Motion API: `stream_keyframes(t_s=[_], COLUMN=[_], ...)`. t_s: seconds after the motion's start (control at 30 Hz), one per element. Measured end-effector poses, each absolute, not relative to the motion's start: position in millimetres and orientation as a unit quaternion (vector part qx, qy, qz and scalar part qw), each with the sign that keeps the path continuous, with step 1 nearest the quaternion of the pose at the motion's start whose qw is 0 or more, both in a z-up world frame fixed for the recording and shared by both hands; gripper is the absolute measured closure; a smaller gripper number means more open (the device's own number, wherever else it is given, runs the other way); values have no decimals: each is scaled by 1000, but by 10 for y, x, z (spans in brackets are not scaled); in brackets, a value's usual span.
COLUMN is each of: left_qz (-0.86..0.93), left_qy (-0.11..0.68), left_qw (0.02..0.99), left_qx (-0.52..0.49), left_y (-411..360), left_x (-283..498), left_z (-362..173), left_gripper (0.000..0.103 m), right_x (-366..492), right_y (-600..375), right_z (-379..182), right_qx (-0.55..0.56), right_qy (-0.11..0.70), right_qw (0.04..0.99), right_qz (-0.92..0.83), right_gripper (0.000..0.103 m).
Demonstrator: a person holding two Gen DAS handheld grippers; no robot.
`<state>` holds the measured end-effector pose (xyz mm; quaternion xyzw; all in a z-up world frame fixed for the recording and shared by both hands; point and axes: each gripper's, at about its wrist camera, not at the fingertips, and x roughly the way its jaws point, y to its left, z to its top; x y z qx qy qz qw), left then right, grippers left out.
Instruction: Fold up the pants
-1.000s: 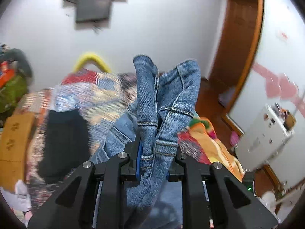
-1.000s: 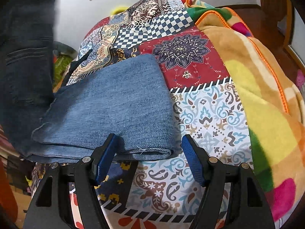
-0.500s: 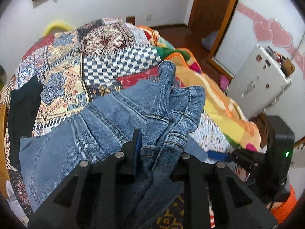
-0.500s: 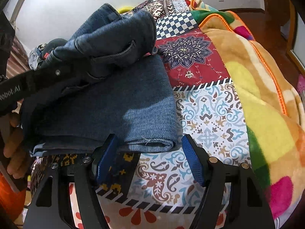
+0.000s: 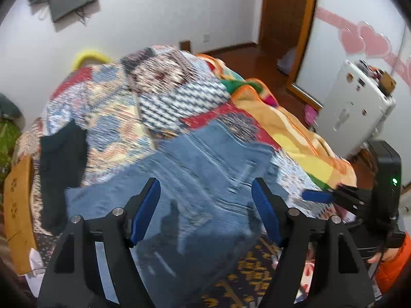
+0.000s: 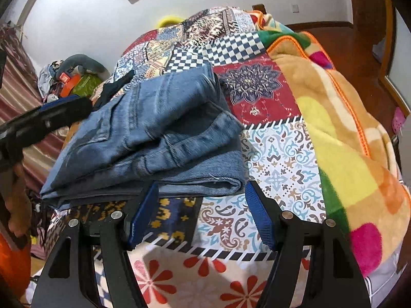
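Denim pants are now laid folded on the quilted bed, released from the left claw, whose jaws are opening; the right claw is held apart, empty

item: blue denim pants, mid-wash, with visible seams and a hemmed edge
state: folded into a thick stack of several layers; the top layer is rumpled and lies slightly askew
pose: flat, the fold edges facing the near end of the bed
place: on the patchwork quilt of the bed, toward its left side, just left of the red flower-medallion patch and below the blue-and-white checkered patch
left wrist view: the same pants, blurred, spread flat on the quilt
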<state>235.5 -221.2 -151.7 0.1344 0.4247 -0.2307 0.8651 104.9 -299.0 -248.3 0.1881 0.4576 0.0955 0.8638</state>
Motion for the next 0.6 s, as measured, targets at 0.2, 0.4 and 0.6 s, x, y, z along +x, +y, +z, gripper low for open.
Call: stream_keyframes(t_s=[0.2, 0.4, 0.6], left_qz=[-153, -102, -87], left_qy=[381, 425, 493], left_qw=[901, 884, 841], left_qx=[143, 167, 205], left_y=[-1756, -1470, -1397], left_x=[2754, 3440, 3831], left_z=[-1364, -1706, -2290], left_gripper=[6, 6, 6], right_x=[1144, 1286, 1474], right_y=[-2873, -2706, -2636], right_z=[-2431, -2571, -2668], right_qx=[174, 169, 165], right_qy=[460, 482, 499], right_qw=[864, 850, 841], right_qz=[112, 128, 132], right_gripper=[37, 37, 32])
